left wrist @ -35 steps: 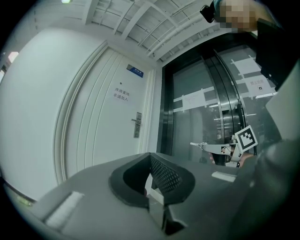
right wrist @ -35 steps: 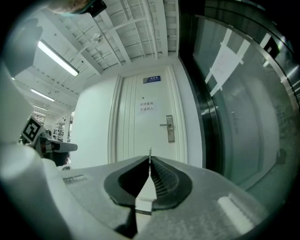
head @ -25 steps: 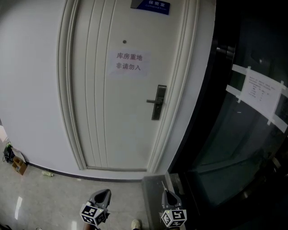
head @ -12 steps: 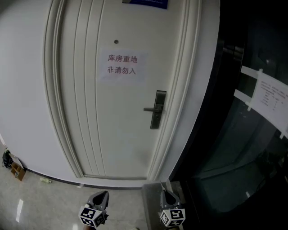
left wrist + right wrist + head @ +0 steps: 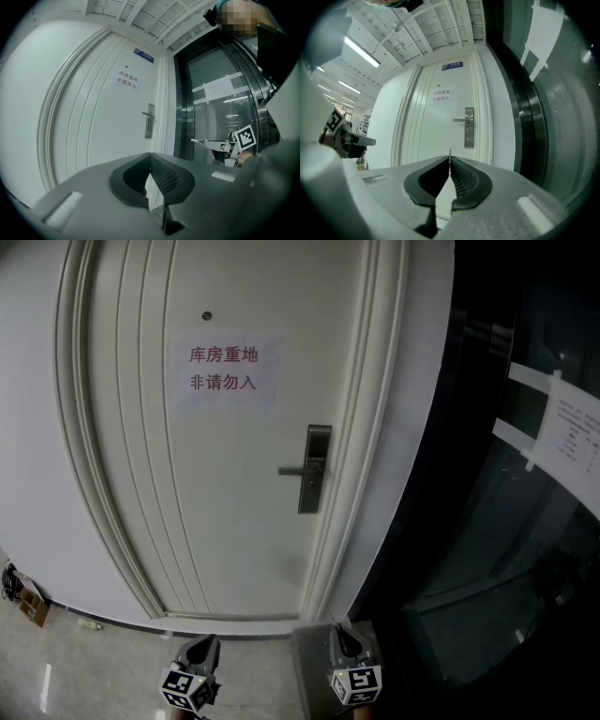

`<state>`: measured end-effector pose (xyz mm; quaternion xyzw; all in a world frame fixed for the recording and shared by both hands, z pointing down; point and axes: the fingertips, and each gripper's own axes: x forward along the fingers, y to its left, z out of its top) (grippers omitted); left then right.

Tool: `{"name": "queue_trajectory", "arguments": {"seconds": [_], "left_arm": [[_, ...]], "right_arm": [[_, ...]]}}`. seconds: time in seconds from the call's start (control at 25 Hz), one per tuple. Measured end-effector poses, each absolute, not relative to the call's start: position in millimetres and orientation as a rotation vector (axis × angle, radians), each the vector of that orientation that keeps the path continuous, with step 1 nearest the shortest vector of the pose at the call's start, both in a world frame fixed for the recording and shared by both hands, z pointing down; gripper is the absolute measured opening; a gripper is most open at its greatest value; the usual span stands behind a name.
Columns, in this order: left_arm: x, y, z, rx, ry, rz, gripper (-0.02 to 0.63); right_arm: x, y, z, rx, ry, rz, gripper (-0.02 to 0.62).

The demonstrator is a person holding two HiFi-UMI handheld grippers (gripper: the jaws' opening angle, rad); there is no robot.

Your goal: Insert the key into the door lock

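White door (image 5: 225, 474) standing well ahead; right tool (image 5: 450, 158) pinching the key (image 5: 450, 152), left tool (image 5: 149, 157) closed on nothing; key not yet reaching the lock (image 5: 312, 474), insertion all remaining

Head cam sits high, looking steeply down the white panelled door (image 5: 234, 512), with the left gripper (image 5: 208, 643) and right gripper (image 5: 341, 634) poking in at the bottom edge. Both gripper cams ride low and look level along their own jaws at that door from a bit back, the right one nearly square-on, the left more from the side. All three share the silver lever-handle lock plate (image 5: 314, 468) and the red-lettered paper notice (image 5: 225, 369).
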<state>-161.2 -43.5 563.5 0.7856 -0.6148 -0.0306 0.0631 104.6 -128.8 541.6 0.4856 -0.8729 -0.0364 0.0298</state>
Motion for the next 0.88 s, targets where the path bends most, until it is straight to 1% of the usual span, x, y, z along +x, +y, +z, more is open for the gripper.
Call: {"name": "queue_trajectory", "arguments": {"seconds": [0.36, 0.88], "left_arm": [[-148.7, -85.4, 556.8, 2.390, -1.874, -0.074, 0.002], [-153.7, -166.4, 565.6, 2.418, -1.824, -0.065, 0.002]], "right_arm": [[114.3, -177.0, 532.8, 1.514, -2.728, -0.107, 0.011], [98.8, -259.1, 518.4, 1.498, -2.687, -0.263, 0.011]]}}
